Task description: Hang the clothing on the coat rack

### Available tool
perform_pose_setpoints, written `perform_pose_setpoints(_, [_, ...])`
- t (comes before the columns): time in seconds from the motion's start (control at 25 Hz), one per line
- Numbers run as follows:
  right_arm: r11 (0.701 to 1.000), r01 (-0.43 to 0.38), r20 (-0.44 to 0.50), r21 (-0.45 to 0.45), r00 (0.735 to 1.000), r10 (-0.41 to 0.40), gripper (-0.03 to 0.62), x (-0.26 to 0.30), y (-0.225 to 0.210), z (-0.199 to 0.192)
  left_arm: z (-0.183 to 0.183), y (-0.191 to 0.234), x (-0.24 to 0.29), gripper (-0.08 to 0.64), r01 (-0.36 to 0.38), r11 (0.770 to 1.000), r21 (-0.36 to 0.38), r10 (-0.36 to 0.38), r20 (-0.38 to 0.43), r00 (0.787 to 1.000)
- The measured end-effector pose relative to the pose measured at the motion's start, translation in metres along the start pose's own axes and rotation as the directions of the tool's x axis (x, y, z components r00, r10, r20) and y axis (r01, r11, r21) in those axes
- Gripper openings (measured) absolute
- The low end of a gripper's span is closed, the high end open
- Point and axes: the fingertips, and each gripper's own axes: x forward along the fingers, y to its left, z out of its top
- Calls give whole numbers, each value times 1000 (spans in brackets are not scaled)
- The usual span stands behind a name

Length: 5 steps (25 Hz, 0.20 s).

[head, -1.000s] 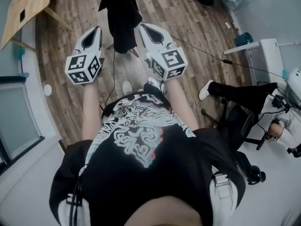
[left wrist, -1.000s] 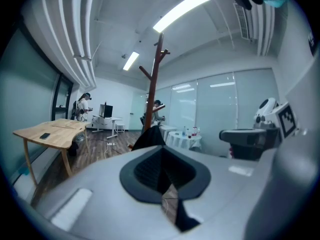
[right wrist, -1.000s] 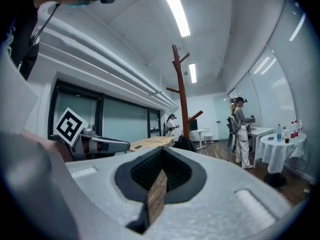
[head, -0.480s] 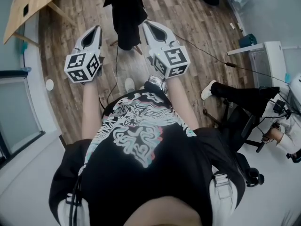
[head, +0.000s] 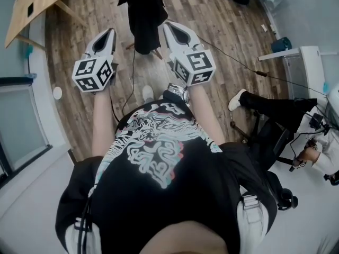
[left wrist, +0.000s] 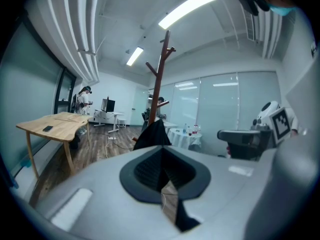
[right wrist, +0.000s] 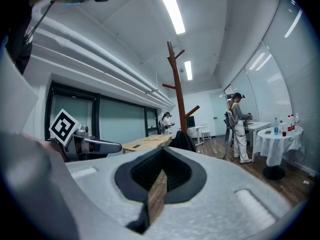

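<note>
Coat rack (left wrist: 159,79) is standing straight ahead. Its black garment (head: 143,16) is hanging between the lines of the left gripper (head: 109,32) and the right gripper (head: 169,25), blocking the middle approach. Bare floor (head: 87,9) is lying open on either side of the rack. Wooden table (head: 30,1) is closing off the far left. A cable (head: 233,61) is trailing across the floor to the right, where a seated person's leg (head: 267,106) is reaching in. Upper pegs (right wrist: 179,52) are standing bare.

The black cloth garment (head: 144,15) hangs on the brown wooden coat rack (left wrist: 159,79), ahead between the white left gripper (head: 108,33) and white right gripper (head: 169,26); the light wooden table (head: 32,4) stands far left
</note>
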Motion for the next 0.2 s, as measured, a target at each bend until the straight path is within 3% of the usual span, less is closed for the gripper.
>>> perform_pose_setpoints(0.2, [1000, 4, 4, 4, 1000, -4, 0, -1, -3, 3, -1, -1, -2, -11, 2, 1000, 3, -2, -8, 1000])
